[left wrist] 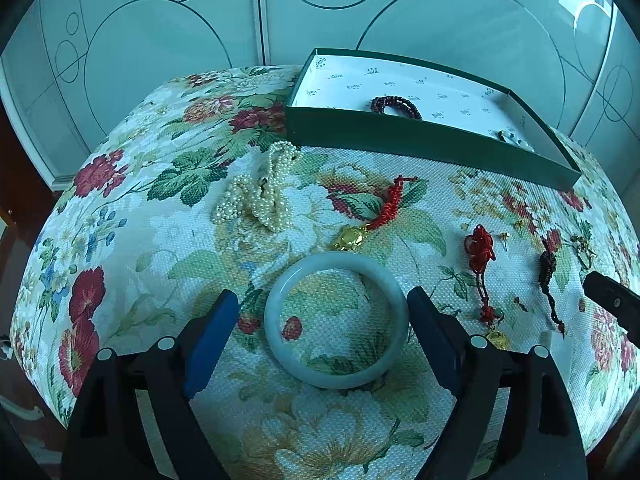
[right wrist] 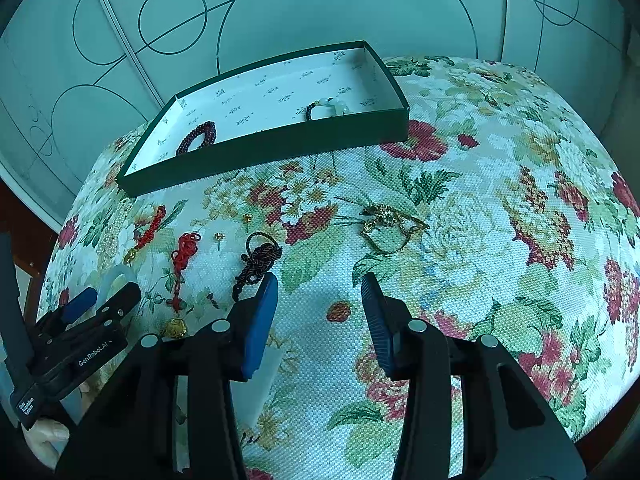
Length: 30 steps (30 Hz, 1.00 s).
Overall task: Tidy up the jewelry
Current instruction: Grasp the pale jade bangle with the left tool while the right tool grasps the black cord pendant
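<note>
Straddling the jade bangle (left wrist: 336, 320) with wide-open, empty jaws, the left gripper (left wrist: 322, 312) must close next; the right gripper (right wrist: 320, 292) hangs half-open, empty.

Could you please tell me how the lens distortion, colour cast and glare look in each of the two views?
Left wrist view: strong fisheye bend, the floral cloth bulges like a dome, black corners; teal cast over everything; a bright glare patch on the cabinet doors at top right; the jade bangle is sharp. Right wrist view: same bend and cast, the green box looks curved; no strong glare.
</note>
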{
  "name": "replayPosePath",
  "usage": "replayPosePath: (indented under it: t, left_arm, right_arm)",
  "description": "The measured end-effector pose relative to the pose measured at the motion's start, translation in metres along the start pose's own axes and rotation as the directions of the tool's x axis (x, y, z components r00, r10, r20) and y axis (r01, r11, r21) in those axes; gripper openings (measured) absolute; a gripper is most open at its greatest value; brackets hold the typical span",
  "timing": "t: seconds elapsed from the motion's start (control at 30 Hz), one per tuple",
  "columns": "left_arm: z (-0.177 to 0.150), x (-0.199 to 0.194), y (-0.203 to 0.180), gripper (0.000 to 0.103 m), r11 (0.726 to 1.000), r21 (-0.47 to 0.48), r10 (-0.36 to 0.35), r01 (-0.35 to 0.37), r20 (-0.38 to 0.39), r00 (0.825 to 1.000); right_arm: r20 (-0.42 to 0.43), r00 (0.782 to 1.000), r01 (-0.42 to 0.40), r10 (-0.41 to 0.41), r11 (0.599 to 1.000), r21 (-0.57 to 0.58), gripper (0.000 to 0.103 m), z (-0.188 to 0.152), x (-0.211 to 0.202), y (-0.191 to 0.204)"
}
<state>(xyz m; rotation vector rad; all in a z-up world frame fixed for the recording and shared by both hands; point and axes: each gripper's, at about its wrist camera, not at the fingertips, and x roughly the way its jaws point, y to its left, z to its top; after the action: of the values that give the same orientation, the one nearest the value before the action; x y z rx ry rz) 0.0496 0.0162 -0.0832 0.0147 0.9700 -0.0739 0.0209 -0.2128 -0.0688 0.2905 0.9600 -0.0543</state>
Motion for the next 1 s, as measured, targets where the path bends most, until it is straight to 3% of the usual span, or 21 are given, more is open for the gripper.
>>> replayPosePath:
  t: [0.83,0.9,0.93,1.0]
  left_arm:
    - [-0.0010,0.0033,-0.0024,0.088,0.999,0.052,0.003,-0.004,0.015,1.000]
    - [-0.0018,0.0028,-0.0030,0.085,0.999,0.051,0.003,-0.004,0.018,1.000]
    - [-0.0022,0.0011,-0.0043,0.073,0.998,0.061,-0.004,0.002,0.031,1.000]
    - [-0.0022,-0.0009,-0.0076,0.070,0.997,0.082,-0.009,0.006,0.035,0.999]
  right_arm:
    - [-0.020,0.998,-0.054,0.055,0.998,0.034,0.043,-0.0026,0.0083,-0.0049]
    - [-0.023,0.998,-0.054,0.054,0.998,0.034,0.043,-0.0028,0.0089,-0.0044]
    - [-0.023,0.998,-0.053,0.054,0.998,0.034,0.043,-0.0030,0.0091,-0.0044]
    - [-0.023,0.998,-0.050,0.051,0.998,0.034,0.043,-0.0029,0.0089,-0.0045]
